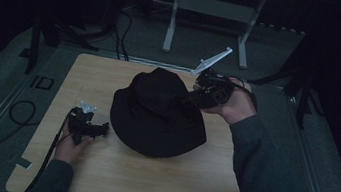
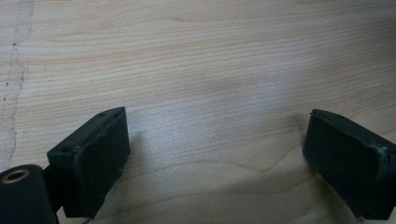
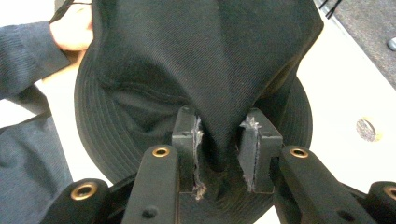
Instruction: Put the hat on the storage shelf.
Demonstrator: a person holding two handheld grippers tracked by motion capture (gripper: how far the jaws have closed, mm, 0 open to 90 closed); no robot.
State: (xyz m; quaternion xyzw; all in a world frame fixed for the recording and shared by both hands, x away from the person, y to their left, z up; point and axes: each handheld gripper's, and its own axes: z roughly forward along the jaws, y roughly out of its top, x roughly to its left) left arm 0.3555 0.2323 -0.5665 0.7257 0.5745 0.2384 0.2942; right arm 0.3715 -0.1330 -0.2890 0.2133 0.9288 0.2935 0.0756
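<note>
A: Right gripper (image 3: 219, 142) jaws?
B: Part-way apart, a fold of the black hat (image 1: 158, 112) crown between the pads; can't tell if they pinch it.
A: Left gripper (image 2: 215, 158)?
B: Jaws spread wide, nothing between, bare bench (image 2: 201, 60) under them, near the bench's left edge just beside the brim.
A: Hat?
B: Mid-bench, brim down flat.

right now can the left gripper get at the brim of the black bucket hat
Probably yes. The left gripper lies on the wooden table with open jaws pointing at the black bucket hat, whose near brim sits just beyond, with bare wood between. The right gripper works the far side.
</note>
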